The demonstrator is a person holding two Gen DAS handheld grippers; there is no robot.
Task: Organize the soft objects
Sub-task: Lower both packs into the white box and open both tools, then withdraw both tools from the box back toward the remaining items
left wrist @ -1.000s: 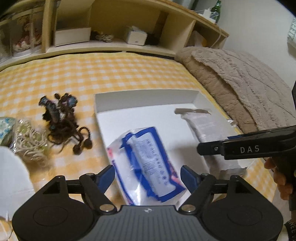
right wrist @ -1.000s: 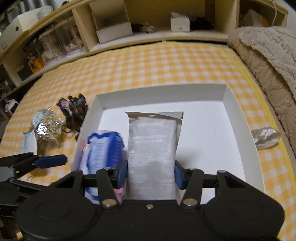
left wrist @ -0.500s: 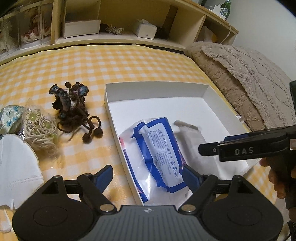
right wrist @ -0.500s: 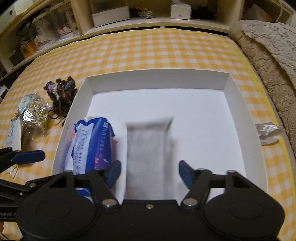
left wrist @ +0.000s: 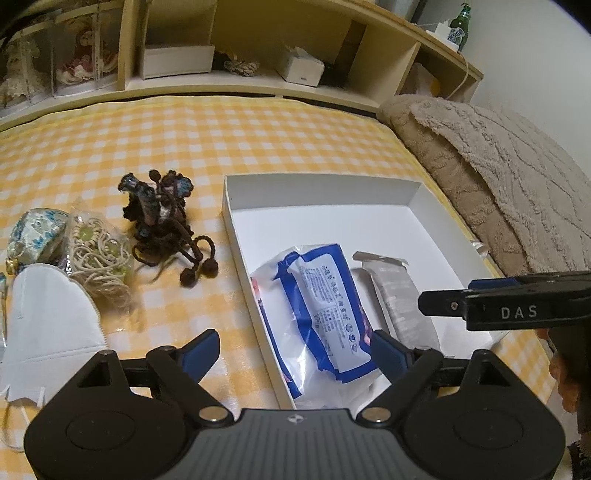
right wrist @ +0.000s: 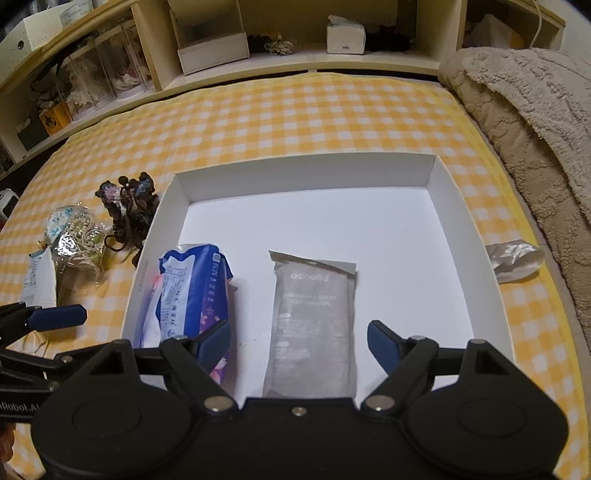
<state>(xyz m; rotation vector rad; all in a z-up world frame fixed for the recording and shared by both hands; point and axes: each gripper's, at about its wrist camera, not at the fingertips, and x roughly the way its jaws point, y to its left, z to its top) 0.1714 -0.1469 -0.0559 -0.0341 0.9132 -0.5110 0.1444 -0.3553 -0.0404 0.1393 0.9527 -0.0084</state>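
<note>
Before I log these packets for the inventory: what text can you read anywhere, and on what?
"DAS": right gripper, on its finger.
"acoolld": grey packet, top line; lines beneath blurred.
"Robot.AI", start cut off: left gripper, on its body.
Blue-and-white packet: print too small.
Green bottle: label blurred.

yellow checked bed [right wrist: 295, 110], white tray [right wrist: 461, 229], hair ties [left wrist: 162, 225], mask [left wrist: 48, 317], perhaps crumpled wrapper [right wrist: 513, 258]

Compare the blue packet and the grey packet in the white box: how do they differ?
The blue packet is puffy and printed blue and white; the grey packet is flat and plain grey. The blue packet lies against the white box's left wall; the grey one lies mid-floor. Both lie lengthwise, unheld.
</note>
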